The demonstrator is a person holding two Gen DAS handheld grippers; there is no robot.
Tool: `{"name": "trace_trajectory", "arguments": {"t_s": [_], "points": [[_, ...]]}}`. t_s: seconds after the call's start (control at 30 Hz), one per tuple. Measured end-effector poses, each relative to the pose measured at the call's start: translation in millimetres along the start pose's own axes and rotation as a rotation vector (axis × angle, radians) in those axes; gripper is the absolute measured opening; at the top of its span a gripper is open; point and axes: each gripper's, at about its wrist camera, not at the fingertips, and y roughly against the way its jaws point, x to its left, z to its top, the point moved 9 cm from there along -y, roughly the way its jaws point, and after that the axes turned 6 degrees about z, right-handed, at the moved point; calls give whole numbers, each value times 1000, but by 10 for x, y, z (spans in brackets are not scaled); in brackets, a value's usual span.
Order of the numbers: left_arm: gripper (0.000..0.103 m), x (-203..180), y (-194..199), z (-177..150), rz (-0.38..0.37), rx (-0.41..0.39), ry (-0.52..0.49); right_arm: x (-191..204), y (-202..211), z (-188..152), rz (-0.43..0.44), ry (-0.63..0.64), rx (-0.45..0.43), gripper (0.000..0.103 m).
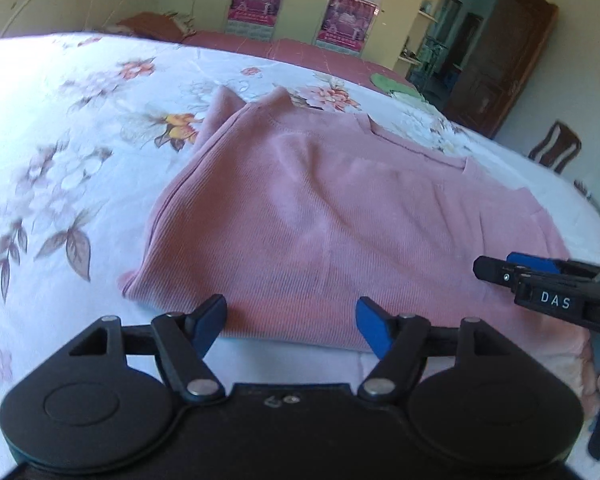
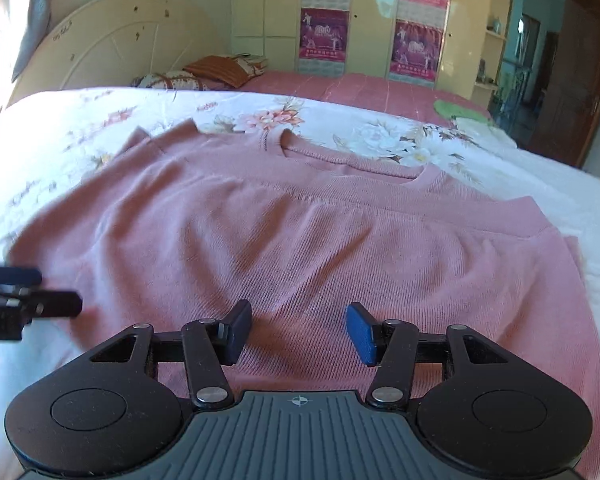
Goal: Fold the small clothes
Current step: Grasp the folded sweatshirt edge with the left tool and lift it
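Note:
A pink ribbed knit top [image 1: 300, 208] lies on the floral bedsheet [image 1: 60, 168], its neckline at the far side and its sides folded in. It also shows in the right wrist view [image 2: 300, 240]. My left gripper [image 1: 291, 326] is open and empty at the top's near hem, toward its left side. My right gripper [image 2: 298, 330] is open and empty just above the top's near part. The right gripper's fingers [image 1: 512, 274] enter the left wrist view from the right. The left gripper's fingers [image 2: 24, 292] enter the right wrist view from the left.
The bed runs far back to a pink cover [image 2: 360, 84] with pillows [image 2: 216, 70] at a cream headboard [image 2: 112, 48]. A green cloth [image 2: 458, 110] lies at the far right. Cream wardrobes with posters [image 2: 416, 20] and a brown door [image 2: 580, 80] stand behind.

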Motion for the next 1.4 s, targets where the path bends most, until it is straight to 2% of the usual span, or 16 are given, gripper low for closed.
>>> {"name": "trace_trajectory", "arguments": {"t_s": [0.13, 0.3, 0.43, 0.6, 0.73, 0.8, 0.9, 1.07, 1.27, 1.37, 1.4], "points": [[74, 207, 54, -85, -66, 62, 268, 19, 43, 100, 18, -33, -26, 53], [74, 276, 69, -162, -162, 61, 410, 73, 3, 34, 27, -36, -9, 53], [72, 330, -77, -75, -223, 15, 516, 66, -18, 22, 23, -41, -13, 53], [72, 324, -298, 121, -265, -71, 597, 53, -78, 34, 9, -34, -18, 53], [70, 279, -402, 222, -269, -131, 610, 21, -109, 96, -8, -36, -31, 53], [67, 296, -386, 213, -271, -129, 635, -19, -101, 158, -23, -37, -46, 53], [66, 374, -256, 71, -320, -88, 712, -68, -122, 207, -29, -33, -44, 53], [68, 406, -110, -115, -354, -95, 704, -108, -221, 105, -8, -59, -14, 53], [66, 431, -291, 107, -356, -171, 755, -110, -214, 101, -12, -55, -18, 53], [57, 444, -403, 226, -342, -192, 782, -112, -196, 108, -16, -55, -20, 53], [48, 460, -438, 242, -334, -195, 797, -110, -193, 113, -18, -55, -22, 53]]}}
